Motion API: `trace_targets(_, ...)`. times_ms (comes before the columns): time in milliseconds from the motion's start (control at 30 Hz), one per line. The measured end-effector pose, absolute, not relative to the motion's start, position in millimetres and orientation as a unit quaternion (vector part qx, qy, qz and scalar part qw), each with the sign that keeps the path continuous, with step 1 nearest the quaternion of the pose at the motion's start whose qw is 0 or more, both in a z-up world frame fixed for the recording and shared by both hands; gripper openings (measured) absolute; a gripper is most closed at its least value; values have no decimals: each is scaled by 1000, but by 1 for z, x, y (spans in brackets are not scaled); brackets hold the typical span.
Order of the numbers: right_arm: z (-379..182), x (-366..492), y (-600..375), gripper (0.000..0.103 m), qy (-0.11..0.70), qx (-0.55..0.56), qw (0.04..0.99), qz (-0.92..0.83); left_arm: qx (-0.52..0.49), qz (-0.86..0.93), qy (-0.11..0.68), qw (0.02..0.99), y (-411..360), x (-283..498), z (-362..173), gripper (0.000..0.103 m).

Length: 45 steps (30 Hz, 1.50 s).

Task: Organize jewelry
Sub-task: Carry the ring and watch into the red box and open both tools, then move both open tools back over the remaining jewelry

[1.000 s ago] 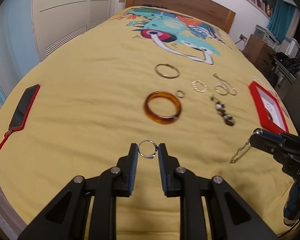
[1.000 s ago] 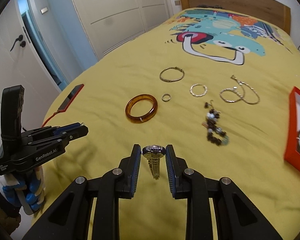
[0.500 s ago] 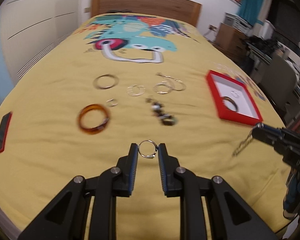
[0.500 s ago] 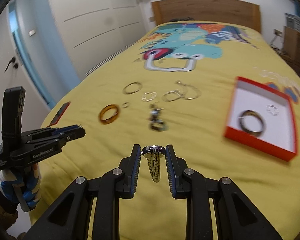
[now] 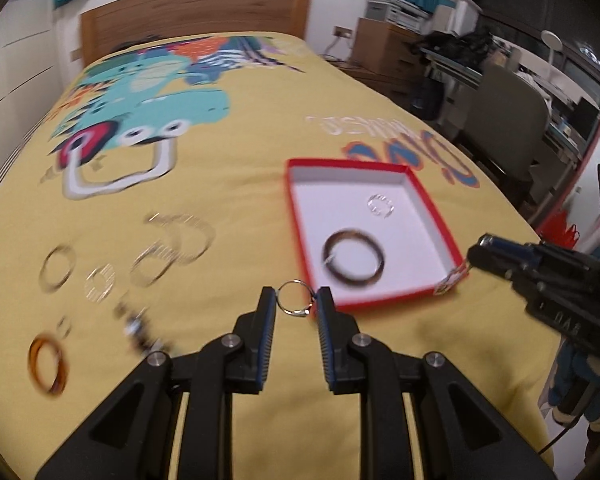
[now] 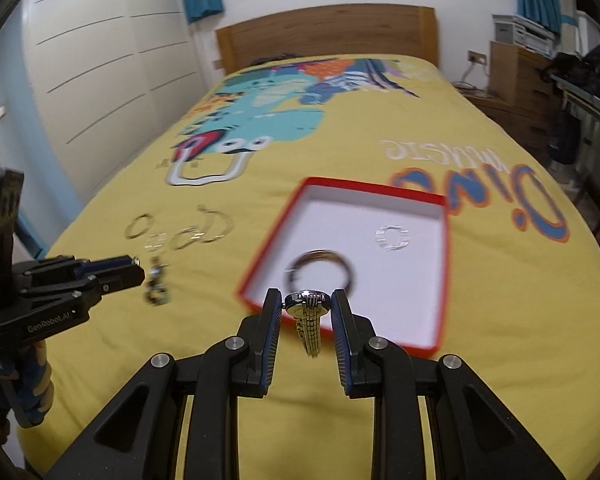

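Observation:
My left gripper is shut on a thin silver ring, held above the yellow bedspread just left of the red box's near corner. My right gripper is shut on a gold watch whose strap hangs down, over the box's near edge. The red box with a white floor holds a dark bangle and a small clear ring; it also shows in the right wrist view. The right gripper shows in the left wrist view, the left in the right wrist view.
Left of the box on the bedspread lie silver hoops, a silver bangle, a bead bracelet and an amber bangle. A wooden headboard is at the far end. A chair and desk stand to the right.
Both grippers have swung right, from over the loose jewelry to the red box, each still holding its piece. The box is now near and central in both views.

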State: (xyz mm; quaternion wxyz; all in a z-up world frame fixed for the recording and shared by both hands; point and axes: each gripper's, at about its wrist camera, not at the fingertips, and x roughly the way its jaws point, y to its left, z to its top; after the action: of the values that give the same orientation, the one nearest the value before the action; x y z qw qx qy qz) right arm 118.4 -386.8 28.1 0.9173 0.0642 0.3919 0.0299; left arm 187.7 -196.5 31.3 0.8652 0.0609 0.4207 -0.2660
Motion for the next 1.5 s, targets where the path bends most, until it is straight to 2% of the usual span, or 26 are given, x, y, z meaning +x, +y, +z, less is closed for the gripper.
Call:
trace_targets(333,-33,189,-430,25,446,57,893,18,84,-276,456,842,-300,282,-22,19)
trace_targets(733,-66,222,-433,25,476,33,879,31,106,-241,486,833,-327,317,-71,20)
trace_targets(1000,-61,216,-435,26,480,24,876,33,103,-242,487,833,-328,318,-69,21)
trace_targets(1133,-53,207,-440,29,477,29,878,25,90,-251,489,831,-326,316,-61,34)
trace_targets(1200,-49,205,-441,30,475,30,879,21,88,-247,486,834,-324,313,-55,37)
trace_targets(1400,-27,183,-442,31,462,34,886,10,59,-254,465,846,-299,294,-17,37)
trace_targets(1500,-9,165,-441,38,446,54,894,3,46,-243,450,858,-274,280,5,37)
